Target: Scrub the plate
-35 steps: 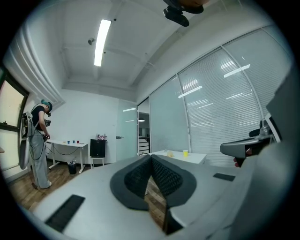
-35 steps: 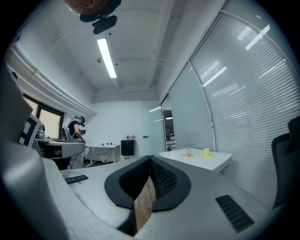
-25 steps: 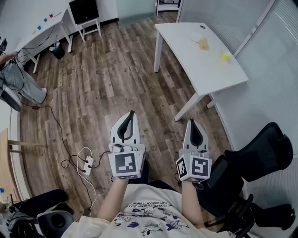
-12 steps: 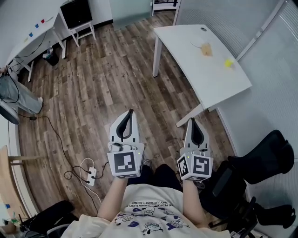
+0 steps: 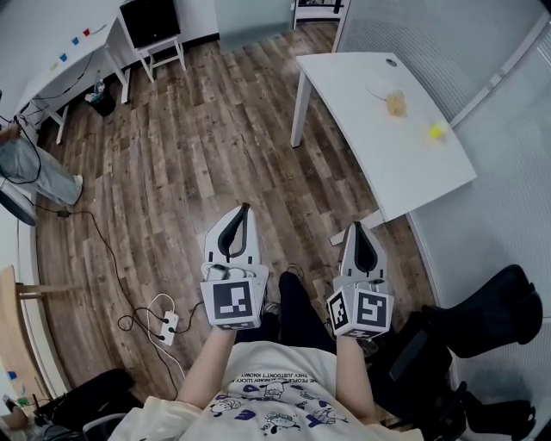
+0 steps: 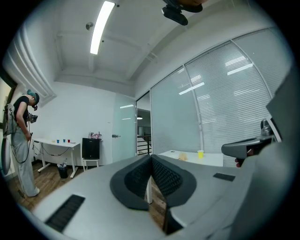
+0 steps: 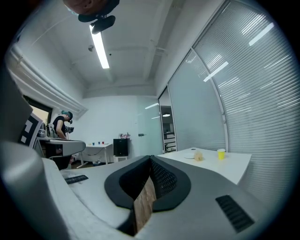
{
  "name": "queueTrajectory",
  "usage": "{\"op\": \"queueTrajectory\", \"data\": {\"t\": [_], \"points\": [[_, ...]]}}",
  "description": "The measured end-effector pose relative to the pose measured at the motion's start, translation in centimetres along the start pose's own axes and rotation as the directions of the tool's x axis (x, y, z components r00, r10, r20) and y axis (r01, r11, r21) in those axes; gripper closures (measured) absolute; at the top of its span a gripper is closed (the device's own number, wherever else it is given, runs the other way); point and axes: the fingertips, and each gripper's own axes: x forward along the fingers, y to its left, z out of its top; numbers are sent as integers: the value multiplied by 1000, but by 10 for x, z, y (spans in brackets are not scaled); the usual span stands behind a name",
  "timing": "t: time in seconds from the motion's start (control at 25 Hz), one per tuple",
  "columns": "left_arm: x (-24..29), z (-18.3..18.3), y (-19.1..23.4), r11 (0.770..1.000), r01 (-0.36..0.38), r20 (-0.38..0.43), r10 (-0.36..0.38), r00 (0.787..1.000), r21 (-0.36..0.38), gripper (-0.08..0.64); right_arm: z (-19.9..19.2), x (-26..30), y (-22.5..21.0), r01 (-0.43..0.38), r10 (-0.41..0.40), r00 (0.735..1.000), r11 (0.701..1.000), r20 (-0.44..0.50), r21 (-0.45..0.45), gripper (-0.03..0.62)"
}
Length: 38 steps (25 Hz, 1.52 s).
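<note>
The left gripper (image 5: 244, 209) was held out level over the wooden floor (image 5: 198, 164), its jaws pressed together with nothing between them. The right gripper (image 5: 355, 226) was beside it, pointing the same way, its jaws likewise closed and empty. Both were well apart from the white table (image 5: 413, 172), which stood ahead and to the right, alongside a wall of blinds (image 5: 422, 26).

The plate (image 5: 377, 89) lay flat on that table, face up, near the far end and close to the edge by the blinds. It was white and round in outline, so it had no long side and pointed no particular way. A tan lump (image 5: 395, 104) sat just beside the plate, on the side nearer the person; whether it touched the rim could not be told. A yellow cup (image 5: 437, 132) stood upright farther along the same edge, apart from both.

A black chair (image 5: 482, 310) stood at the lower right. A power strip (image 5: 164, 306) lay on the floor left of the left gripper. Another person (image 5: 30, 164) stood at the far left.
</note>
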Motion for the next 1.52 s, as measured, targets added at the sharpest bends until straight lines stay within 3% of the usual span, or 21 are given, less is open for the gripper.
{"op": "queueTrajectory", "data": {"t": [0.48,0.92,1.52], "points": [[102,-7,1,999,-37,-23,37,999,-12,529,-5,101,-45,-18,18,1000,1000,-14,9,592],[217,12,0,998,-61,-14,60,998,-5,529,3,214,-93,-50,50,998,999,-26,7,593],[301,4,-6,1000,-22,-54,21,998,-16,529,-6,282,-129,-12,13,998,1000,-65,13,592]]}}
